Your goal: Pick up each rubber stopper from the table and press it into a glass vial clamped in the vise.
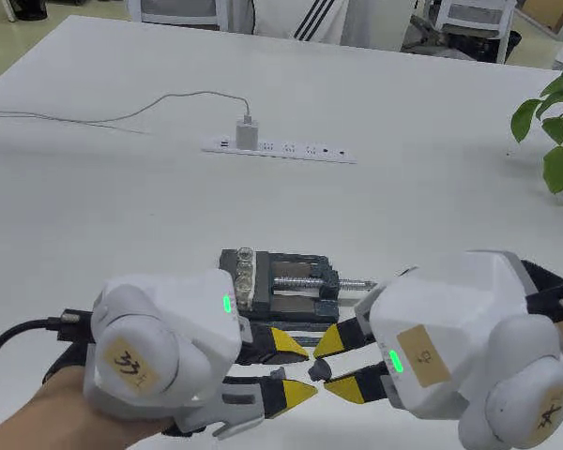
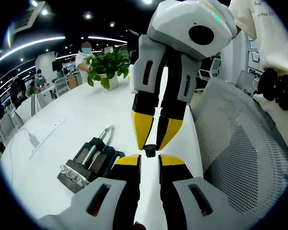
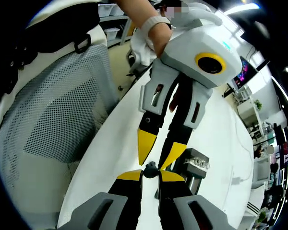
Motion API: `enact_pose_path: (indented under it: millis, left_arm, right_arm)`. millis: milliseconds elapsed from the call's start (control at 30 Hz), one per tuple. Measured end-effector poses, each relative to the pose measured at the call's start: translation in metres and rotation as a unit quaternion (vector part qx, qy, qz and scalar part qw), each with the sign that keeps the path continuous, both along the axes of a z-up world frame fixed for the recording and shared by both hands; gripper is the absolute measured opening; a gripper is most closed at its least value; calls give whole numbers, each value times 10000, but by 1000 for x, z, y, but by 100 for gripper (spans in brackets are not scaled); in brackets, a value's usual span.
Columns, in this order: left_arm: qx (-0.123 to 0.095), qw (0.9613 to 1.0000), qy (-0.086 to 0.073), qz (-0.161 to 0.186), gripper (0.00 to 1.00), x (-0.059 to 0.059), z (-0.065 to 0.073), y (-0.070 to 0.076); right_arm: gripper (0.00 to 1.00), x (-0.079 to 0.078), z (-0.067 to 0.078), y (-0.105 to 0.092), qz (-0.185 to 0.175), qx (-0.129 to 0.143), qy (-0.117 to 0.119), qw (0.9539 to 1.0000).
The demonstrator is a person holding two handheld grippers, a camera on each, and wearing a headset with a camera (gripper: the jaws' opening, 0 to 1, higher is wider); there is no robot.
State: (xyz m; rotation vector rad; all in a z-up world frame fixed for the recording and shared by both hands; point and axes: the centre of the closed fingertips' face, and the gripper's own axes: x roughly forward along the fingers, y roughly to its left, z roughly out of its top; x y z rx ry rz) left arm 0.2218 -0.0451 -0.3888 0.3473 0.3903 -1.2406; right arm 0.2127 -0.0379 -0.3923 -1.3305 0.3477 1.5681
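Small dark rubber stopper (image 1: 320, 369) is caught between left gripper (image 2: 150, 160) and right gripper (image 3: 151, 175) tips, likely for regrasping; which claw clamps cannot be told.

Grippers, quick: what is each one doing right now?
Left gripper: open, holding nothing.
Right gripper: closed on a dark rubber stopper.

Power strip (image 1: 280, 148), plant (image 1: 561, 167) and seemingly chairs (image 1: 469, 21) stand beyond.
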Motion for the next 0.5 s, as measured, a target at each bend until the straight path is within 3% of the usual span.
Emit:
enact_pose_path:
  millis: [500]
  left_arm:
    - [-100, 9996, 243, 30, 5, -5, -4, -1]
  right_arm:
    - [8, -6, -4, 3, 386, -144, -198, 9990]
